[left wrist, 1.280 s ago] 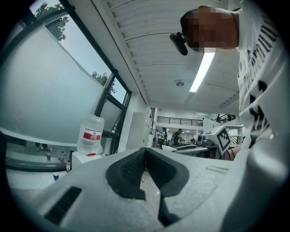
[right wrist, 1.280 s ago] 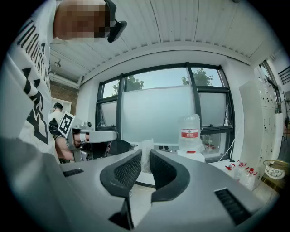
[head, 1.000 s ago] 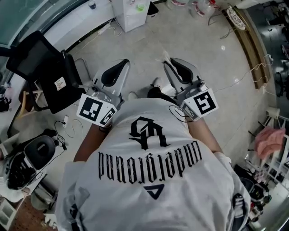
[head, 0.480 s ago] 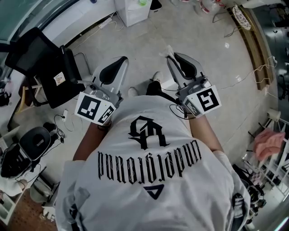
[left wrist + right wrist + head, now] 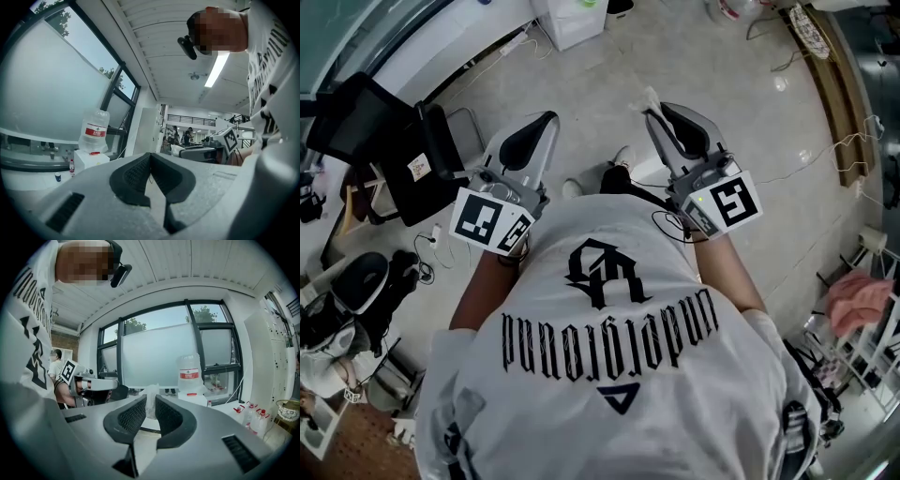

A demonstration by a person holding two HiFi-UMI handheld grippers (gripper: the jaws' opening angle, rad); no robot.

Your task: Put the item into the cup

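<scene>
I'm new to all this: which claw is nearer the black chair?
Left. The left claw hangs just beside the black chair; the right claw, pinching a white scrap, is farther off, beyond the left one.

Grey left gripper (image 5: 546,120) and right gripper (image 5: 654,111), black jaws; black-and-white markers (image 5: 492,222); whitish item (image 5: 151,399); white shirt (image 5: 609,356), black lettering.

The grey right gripper (image 5: 150,409) has its black ribbed pads (image 5: 132,416) closed on a crumpled translucent white plastic piece (image 5: 151,398) that sticks up past the tips. Far right stands a clear water jug with a red label (image 5: 190,373). The left gripper (image 5: 91,384) shows at the left.
</scene>
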